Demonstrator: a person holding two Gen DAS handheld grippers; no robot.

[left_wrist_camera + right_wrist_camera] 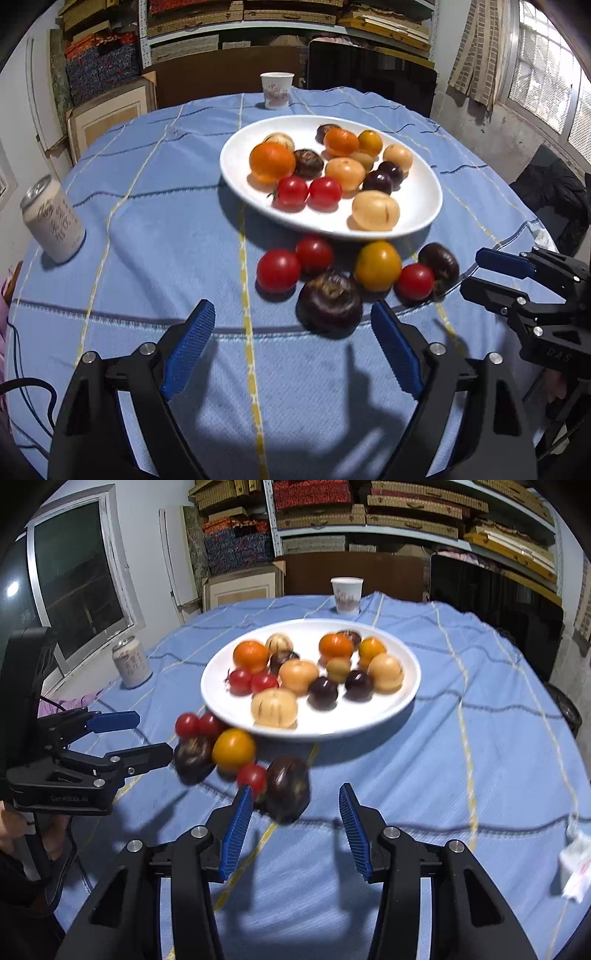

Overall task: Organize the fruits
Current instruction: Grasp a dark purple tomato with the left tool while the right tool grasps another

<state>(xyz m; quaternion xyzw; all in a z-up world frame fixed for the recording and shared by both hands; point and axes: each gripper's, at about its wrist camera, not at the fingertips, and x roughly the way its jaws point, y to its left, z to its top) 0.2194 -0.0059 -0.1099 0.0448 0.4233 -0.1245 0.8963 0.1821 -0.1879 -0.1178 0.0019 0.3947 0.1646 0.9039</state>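
Cloth on the worktop: light blue, with thin yellow and dark blue lines in a check.
Plate: plain white.
Fruits on the plate: orange, red, dark purple, pale tan.
Loose fruits: red, yellow-orange, dark purple.
Can: white with grey script.
Paper cup: white, faint reddish print.
Left tool: black frame, blue ribbed pads.
Right tool: the same black and blue.

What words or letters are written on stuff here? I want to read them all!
"DAS": embossed on the black body of the right gripper, seen from the left wrist.
Lettering on the left gripper body: too blurred to read.
Dark script on the white can: not legible.
Reddish print on the paper cup: too small to read.
Red marks on the white packet: too blurred.
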